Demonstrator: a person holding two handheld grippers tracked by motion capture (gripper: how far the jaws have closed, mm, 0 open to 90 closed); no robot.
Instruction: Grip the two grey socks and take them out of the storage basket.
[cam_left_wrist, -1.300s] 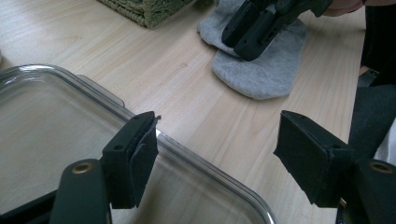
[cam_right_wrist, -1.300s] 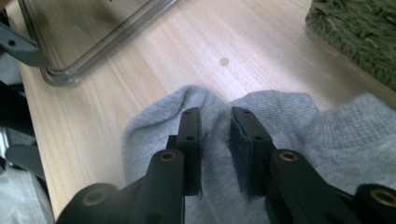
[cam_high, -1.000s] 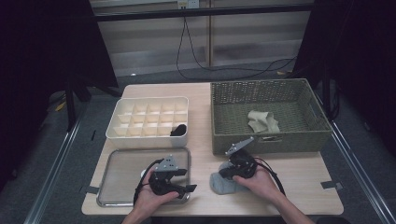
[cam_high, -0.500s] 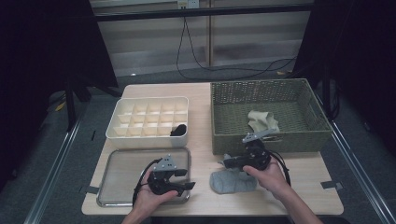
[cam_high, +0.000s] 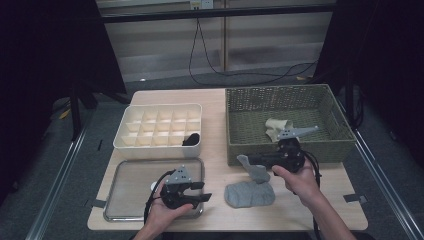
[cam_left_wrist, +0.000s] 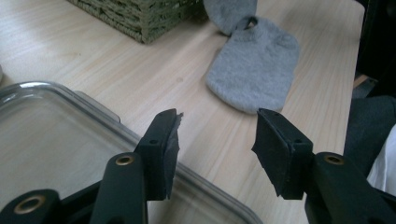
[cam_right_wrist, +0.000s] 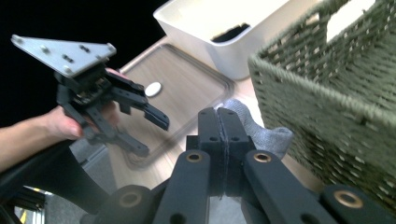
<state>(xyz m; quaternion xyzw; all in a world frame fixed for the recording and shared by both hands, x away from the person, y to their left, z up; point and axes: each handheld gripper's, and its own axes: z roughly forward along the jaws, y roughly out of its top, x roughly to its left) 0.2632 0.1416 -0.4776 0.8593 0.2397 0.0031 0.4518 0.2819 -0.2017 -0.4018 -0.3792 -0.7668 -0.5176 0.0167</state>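
Pinching grey sock (cam_high: 254, 170) | right hand-held gripper (cam_high: 246, 161) clamped shut | left hand-held gripper (cam_high: 206, 197) open, empty

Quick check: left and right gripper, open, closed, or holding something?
Left hand-held gripper: open, holding nothing.
Right hand-held gripper: shut on the grey sock, one end lifted.

Light wooden table (cam_high: 215, 150), white divided box (cam_high: 159, 128), wicker basket (cam_high: 285, 145), metal tray (cam_high: 130, 185), grey sock (cam_high: 249, 194)
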